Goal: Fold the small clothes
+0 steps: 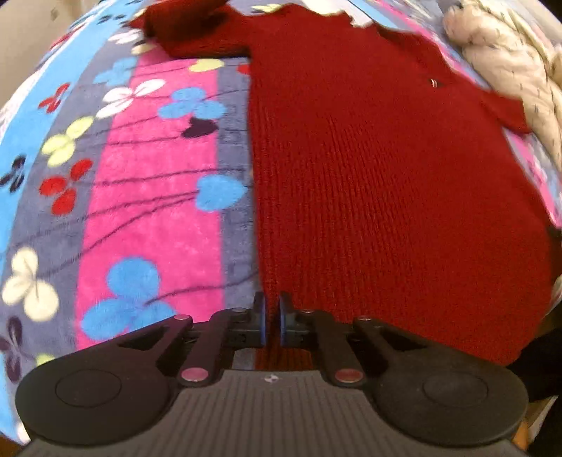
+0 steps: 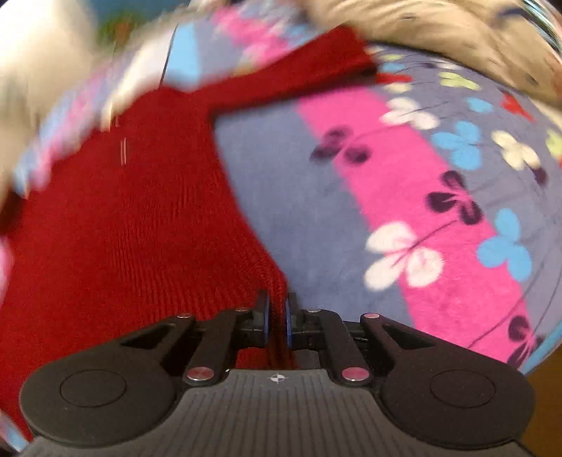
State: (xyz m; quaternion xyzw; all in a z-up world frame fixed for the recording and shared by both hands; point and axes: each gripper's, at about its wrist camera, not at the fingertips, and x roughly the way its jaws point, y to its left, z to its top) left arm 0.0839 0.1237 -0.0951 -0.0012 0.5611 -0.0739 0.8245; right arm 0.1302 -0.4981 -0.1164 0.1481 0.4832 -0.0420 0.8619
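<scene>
A small red knit sweater (image 1: 379,182) lies spread on a flowered fleece blanket (image 1: 147,211). Its left sleeve is bunched at the top left, and a small logo tag shows on the chest. My left gripper (image 1: 272,316) is shut on the sweater's near left hem corner. In the right wrist view the same sweater (image 2: 116,225) fills the left side, with one sleeve running toward the top right. My right gripper (image 2: 277,316) is shut on the near right hem corner, red knit pinched between its blue pads.
A cream fluffy garment (image 1: 509,70) lies at the blanket's far right edge, touching the sweater's right sleeve; it shows blurred in the right wrist view (image 2: 439,31). The blanket (image 2: 421,197) stretches out on either side of the sweater. The right wrist view is motion-blurred.
</scene>
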